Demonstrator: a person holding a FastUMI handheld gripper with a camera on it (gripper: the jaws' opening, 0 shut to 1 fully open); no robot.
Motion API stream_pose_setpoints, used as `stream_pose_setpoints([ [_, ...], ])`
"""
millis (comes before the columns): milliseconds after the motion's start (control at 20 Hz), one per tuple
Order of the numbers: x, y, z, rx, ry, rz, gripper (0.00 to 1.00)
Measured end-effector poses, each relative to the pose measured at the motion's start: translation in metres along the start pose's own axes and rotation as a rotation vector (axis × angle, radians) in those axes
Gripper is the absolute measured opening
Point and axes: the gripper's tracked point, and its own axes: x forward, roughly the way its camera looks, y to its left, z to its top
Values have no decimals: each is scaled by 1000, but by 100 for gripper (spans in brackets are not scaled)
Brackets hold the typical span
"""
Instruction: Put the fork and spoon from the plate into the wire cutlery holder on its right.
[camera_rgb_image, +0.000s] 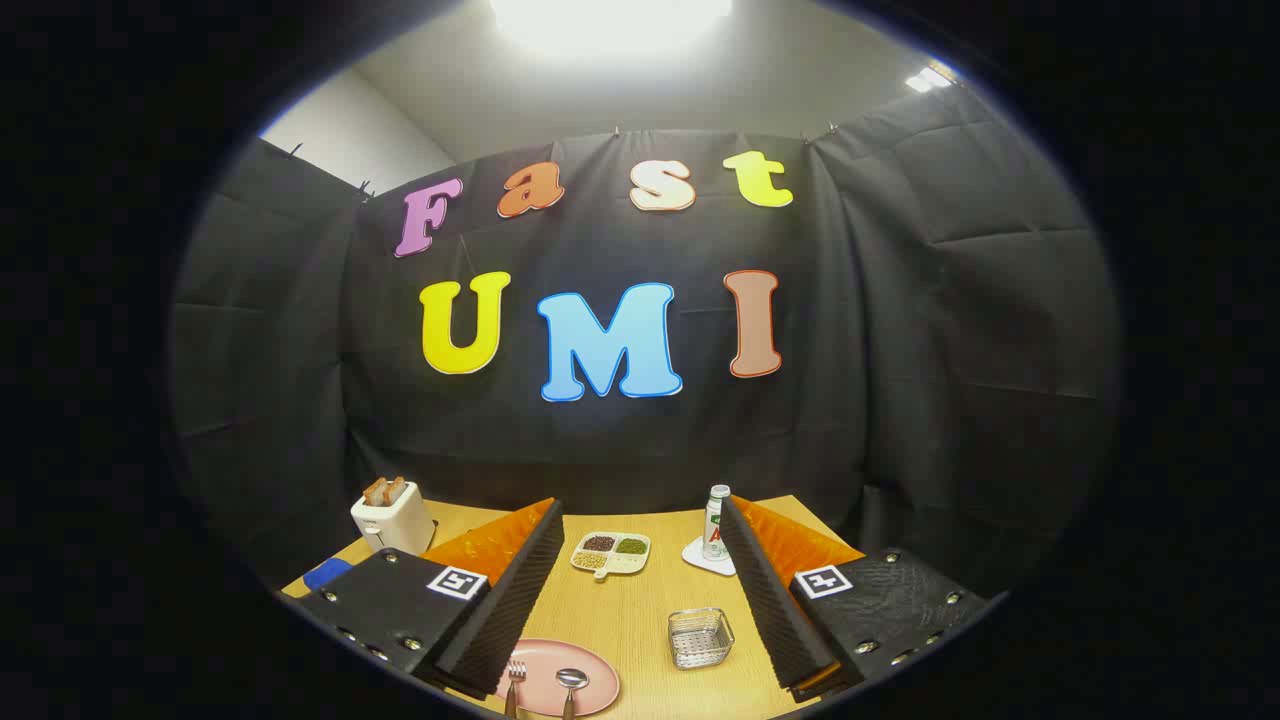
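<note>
Fork (516, 676) and spoon (571, 684) sit on the pink plate (590, 665) at bottom center, wire holder (700, 637) just right of it, gripper (640, 600) fingers spread wide and empty above, so I'd drop low and pinch one handle squarely before lifting.

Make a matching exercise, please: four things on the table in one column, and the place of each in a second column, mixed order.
Things:
1. spoon
2. wire holder
3. toaster
4. bottle

Places:
A. on a white coaster, at the far side of the table
B. on the pink plate, beside the fork
C. far corner, with toast in its slots
D. beside the plate, between the open gripper's fingers

Pairs: 1-B, 2-D, 3-C, 4-A
</note>
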Motion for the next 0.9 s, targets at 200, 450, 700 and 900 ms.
stream_pose_setpoints([
  [200,1,1,-1,-1,0,0,96],
  [450,3,3,-2,-4,3,3,96],
  [700,6,4,-4,-9,8,5,96],
  [900,10,7,-18,-17,31,13,96],
])
